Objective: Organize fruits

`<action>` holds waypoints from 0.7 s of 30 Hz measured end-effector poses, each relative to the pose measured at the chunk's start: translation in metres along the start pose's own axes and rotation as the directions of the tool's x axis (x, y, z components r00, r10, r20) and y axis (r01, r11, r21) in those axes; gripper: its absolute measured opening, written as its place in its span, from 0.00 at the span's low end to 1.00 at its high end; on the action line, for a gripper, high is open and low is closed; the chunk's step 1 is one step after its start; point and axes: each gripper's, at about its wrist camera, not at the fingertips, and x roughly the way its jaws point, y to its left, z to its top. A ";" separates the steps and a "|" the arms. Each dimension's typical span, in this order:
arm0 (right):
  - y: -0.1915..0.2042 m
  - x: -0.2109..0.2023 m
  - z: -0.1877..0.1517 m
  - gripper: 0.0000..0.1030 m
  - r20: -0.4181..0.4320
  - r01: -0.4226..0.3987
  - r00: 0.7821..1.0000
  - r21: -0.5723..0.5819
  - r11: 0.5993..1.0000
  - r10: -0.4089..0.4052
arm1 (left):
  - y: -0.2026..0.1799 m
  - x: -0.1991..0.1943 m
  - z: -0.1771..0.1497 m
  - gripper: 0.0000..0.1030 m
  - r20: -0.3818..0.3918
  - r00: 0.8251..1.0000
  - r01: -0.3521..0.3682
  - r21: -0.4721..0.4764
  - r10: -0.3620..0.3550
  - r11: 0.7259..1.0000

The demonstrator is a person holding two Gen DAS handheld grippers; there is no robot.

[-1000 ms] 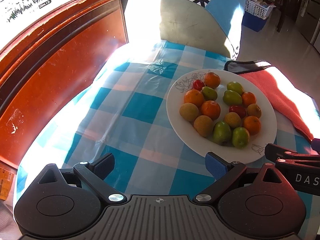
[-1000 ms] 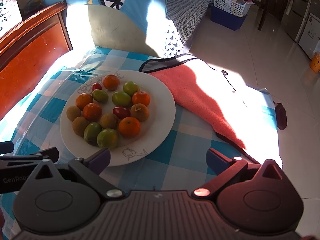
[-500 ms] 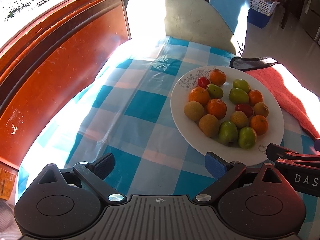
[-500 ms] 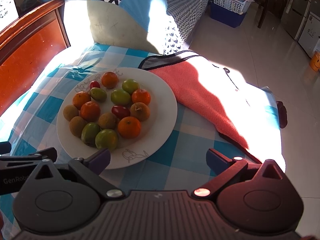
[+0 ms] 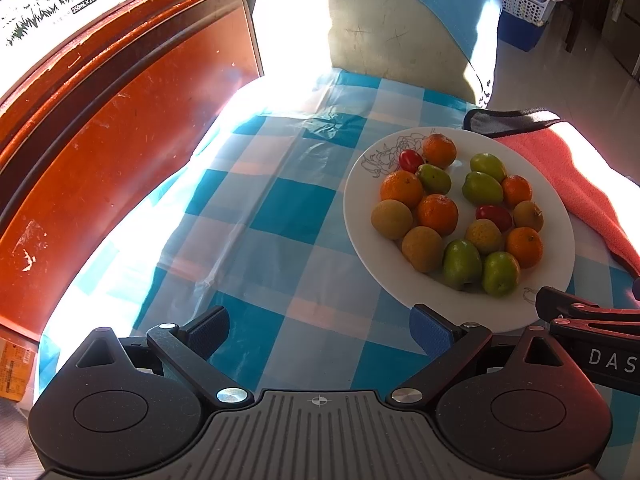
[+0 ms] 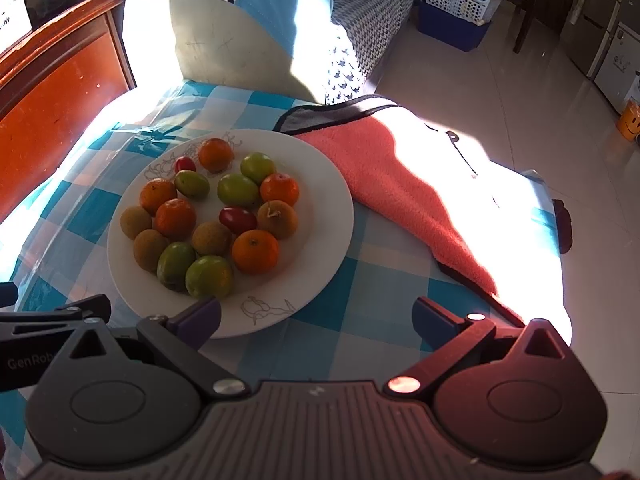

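Observation:
A white plate (image 5: 556, 292) (image 6: 320, 264) on the blue checked tablecloth holds several mixed fruits: oranges (image 6: 255, 251), green fruits (image 6: 209, 277), brown fruits (image 6: 277, 219) and small red tomatoes (image 6: 237, 220). My left gripper (image 5: 318, 330) is open and empty, above the cloth just left of the plate's near edge. My right gripper (image 6: 316, 316) is open and empty, over the plate's near right rim. Each gripper's side shows at the edge of the other's view.
A pink towel (image 6: 400, 184) lies right of the plate and reaches the table's right edge. A wooden headboard (image 5: 100, 140) runs along the left. A pillow (image 6: 224, 48) stands at the far end. Tiled floor (image 6: 520, 92) lies to the right.
Both grippers have drifted slightly towards the plate; it sits a little lower and nearer in both views. Both stay open. The fruits have not moved.

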 end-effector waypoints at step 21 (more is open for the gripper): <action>0.005 -0.002 -0.004 0.98 0.006 -0.015 1.000 -0.025 1.000 0.015 | 0.004 -0.003 -0.005 0.94 0.004 1.000 -0.021 -0.002 0.021 1.000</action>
